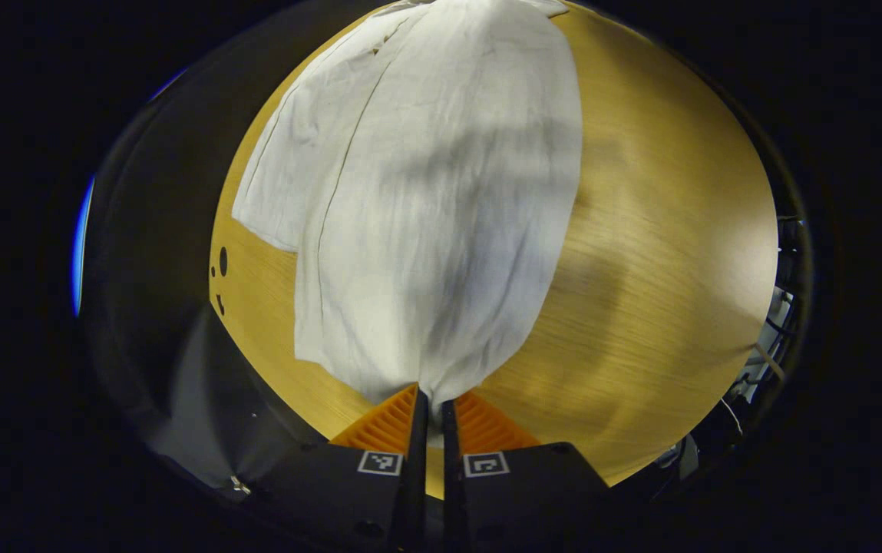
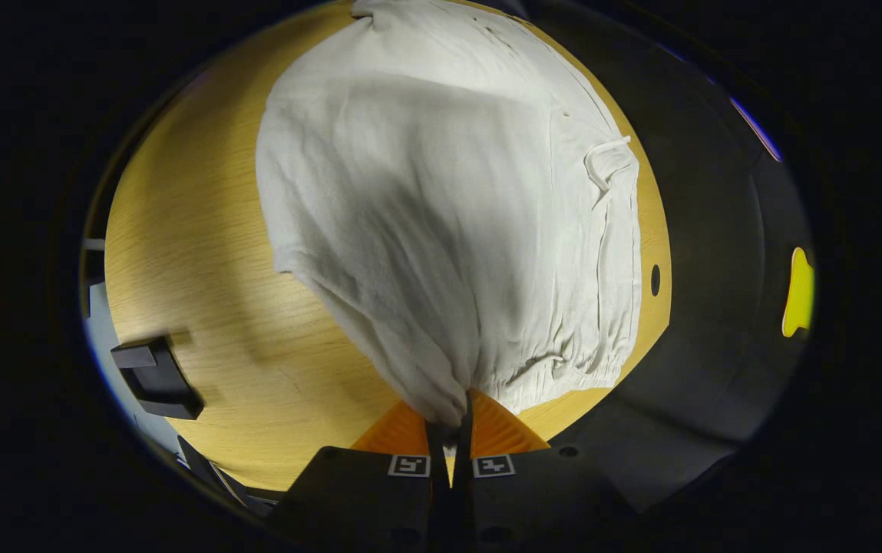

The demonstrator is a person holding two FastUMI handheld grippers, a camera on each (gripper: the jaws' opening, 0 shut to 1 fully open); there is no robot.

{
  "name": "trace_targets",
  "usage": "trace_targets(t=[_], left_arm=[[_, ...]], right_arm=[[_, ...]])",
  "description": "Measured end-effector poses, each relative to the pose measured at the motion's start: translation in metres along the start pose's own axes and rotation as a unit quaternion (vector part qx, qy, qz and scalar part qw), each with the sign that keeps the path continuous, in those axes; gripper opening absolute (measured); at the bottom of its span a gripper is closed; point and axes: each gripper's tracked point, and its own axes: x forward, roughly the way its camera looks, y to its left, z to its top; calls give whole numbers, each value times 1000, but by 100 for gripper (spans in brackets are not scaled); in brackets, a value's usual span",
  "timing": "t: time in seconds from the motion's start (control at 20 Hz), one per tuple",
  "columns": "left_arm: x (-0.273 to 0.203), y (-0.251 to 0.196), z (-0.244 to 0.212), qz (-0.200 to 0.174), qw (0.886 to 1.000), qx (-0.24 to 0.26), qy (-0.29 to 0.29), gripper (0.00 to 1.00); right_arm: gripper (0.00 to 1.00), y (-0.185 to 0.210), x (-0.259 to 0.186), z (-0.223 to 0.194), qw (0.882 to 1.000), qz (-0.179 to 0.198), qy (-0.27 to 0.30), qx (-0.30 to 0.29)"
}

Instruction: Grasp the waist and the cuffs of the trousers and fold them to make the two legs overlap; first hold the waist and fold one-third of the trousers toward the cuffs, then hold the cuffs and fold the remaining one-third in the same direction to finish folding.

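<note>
While both pairs of fingers pinch cloth at their tips, the trousers [image 1: 425,200] hang forward from them in a lifted sheet, which I judge is the carrying stage of a fold: an edge is raised so it can be laid over the rest. The left gripper [image 1: 431,403] has its fingers clenched on a gathered point of the white fabric, which fans out straight ahead and drapes onto the bench [image 1: 663,253] beyond. The right gripper [image 2: 452,421] likewise grips a bunched corner. Just right of its fingers lies the elasticated waist [image 2: 563,376], with a drawstring [image 2: 602,157] farther out on that side. Cloth nearest each grip is taut and off the wood, while the far part rests on it. Bare bench spreads right of the left fingers and left of the right fingers.
</note>
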Motion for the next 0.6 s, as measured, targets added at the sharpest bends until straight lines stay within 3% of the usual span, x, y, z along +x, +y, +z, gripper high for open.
trace_targets(t=[0.3,0.6], left_arm=[[-6,0,2,28,999,-38,18,6],[-45,24,15,89,986,-136,-27,5]], right_arm=[[5,-9,-8,-8,999,-20,-5,33],[5,-35,-37,-16,994,-62,-22,93]])
